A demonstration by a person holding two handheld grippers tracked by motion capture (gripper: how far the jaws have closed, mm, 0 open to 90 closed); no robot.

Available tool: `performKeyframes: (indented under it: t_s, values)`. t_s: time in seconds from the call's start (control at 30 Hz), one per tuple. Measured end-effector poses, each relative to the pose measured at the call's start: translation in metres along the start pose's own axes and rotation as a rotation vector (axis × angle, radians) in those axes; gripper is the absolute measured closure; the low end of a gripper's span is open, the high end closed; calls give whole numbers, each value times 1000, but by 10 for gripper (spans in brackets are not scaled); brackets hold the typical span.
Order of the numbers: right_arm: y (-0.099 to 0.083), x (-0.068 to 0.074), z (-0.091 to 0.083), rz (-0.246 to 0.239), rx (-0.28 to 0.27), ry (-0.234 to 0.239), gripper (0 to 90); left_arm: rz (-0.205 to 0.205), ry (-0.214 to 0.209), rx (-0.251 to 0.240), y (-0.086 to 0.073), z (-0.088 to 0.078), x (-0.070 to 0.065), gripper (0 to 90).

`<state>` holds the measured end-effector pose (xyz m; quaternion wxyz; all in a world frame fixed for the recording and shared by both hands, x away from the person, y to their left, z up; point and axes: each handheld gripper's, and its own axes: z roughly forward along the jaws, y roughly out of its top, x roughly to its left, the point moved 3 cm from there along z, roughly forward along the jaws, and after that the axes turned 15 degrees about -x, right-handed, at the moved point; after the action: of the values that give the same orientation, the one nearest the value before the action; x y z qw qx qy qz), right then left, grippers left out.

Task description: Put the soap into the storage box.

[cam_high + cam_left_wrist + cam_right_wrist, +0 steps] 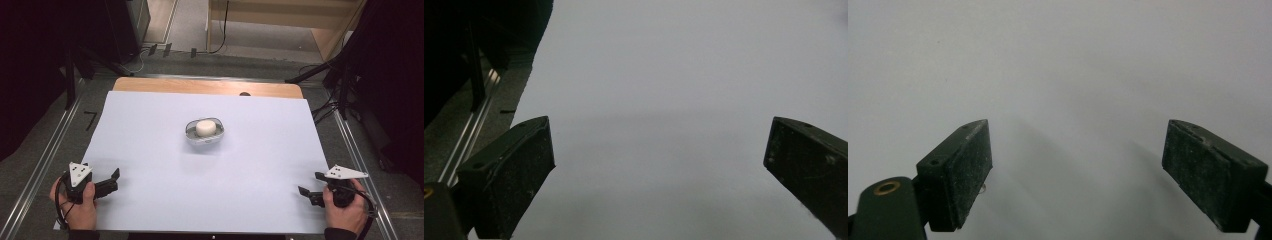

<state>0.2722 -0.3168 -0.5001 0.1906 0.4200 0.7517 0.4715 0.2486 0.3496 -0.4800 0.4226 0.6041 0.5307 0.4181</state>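
A round white bar of soap lies in a small oval grey-and-white dish at the middle of the white table sheet. My left gripper rests at the sheet's near left corner, held in a hand, its jaws wide apart and empty. Its gripper view has the two black jaws spread over bare sheet. Over at the near right corner my right gripper is also open with nothing between its fingers. Both grippers are far from the dish.
A strip of bare wood runs along the table's far edge. Metal rails flank the table on both sides. Dark stands and cables stand beyond the far corners. In the left gripper view the rail and sheet edge lie to the left.
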Motion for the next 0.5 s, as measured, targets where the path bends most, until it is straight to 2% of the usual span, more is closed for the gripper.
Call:
performKeyframes:
  t_s: [0.33,0.43,0.5]
  values:
    - [-22,-11,-22,82,-77,-21,130,-5,2,2,0,0,0,2]
    - [-24,-14,-32,108,-137,-28,130,-7,5,1,0,0,0,2]
    - [-27,-15,-36,113,-152,-37,130,-4,8,2,0,0,0,2]
